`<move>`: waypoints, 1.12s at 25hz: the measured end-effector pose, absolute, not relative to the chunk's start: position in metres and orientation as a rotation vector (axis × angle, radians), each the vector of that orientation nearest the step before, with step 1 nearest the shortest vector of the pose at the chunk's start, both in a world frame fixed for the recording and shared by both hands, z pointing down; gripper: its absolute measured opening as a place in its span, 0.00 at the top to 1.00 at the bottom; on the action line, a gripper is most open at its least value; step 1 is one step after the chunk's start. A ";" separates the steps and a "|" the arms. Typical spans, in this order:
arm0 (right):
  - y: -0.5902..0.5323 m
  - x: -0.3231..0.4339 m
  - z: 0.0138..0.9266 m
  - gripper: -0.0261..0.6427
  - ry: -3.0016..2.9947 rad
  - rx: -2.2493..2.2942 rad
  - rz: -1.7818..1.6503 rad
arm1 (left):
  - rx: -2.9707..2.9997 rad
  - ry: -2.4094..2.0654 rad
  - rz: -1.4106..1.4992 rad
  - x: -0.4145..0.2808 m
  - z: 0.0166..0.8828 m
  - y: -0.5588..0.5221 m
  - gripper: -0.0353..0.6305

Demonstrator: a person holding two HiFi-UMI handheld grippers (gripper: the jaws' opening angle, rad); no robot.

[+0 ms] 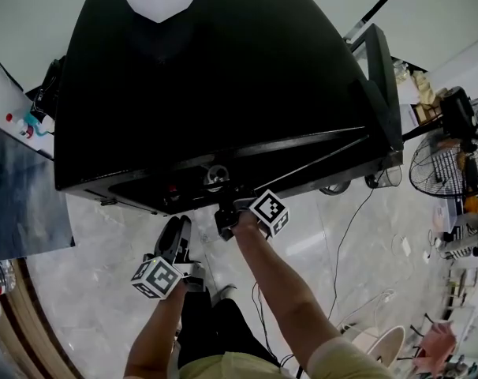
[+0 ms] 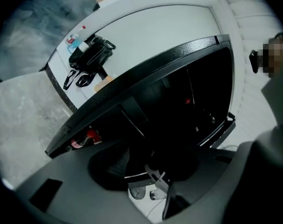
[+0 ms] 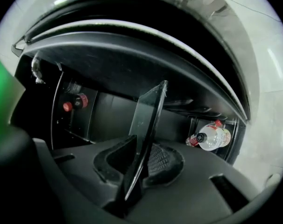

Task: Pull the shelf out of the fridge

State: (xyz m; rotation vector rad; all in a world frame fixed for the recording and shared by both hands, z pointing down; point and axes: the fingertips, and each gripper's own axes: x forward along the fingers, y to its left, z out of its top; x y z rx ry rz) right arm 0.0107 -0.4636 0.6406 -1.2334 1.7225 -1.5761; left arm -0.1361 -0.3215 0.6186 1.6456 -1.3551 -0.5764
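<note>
The black fridge (image 1: 223, 77) stands in front of me with its door (image 1: 377, 77) swung open to the right. My right gripper (image 1: 227, 212) reaches into the fridge opening. In the right gripper view the clear glass shelf (image 3: 148, 120) runs edge-on between the two pads, and my right gripper (image 3: 141, 160) is shut on its front edge. My left gripper (image 1: 176, 239) hangs lower and nearer to me, outside the fridge. In the left gripper view my left gripper (image 2: 146, 167) is open, with nothing between its fingers.
A clear bottle with a red cap (image 3: 211, 136) lies in a door rack, and another red-capped bottle (image 3: 74, 104) sits inside at the left. A floor fan (image 1: 452, 156) and loose cables (image 1: 345, 235) are at the right. A black bag (image 2: 90, 55) sits against the wall.
</note>
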 end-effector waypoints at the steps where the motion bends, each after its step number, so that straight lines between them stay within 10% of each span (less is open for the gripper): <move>1: -0.460 0.011 0.641 0.87 1.725 -1.232 -1.578 | 1.630 -1.355 -0.597 -0.137 0.620 -0.323 0.70; 28: -0.397 0.028 0.633 0.88 1.819 -1.202 -1.570 | 1.372 -1.468 -0.808 -0.163 0.640 -0.349 0.70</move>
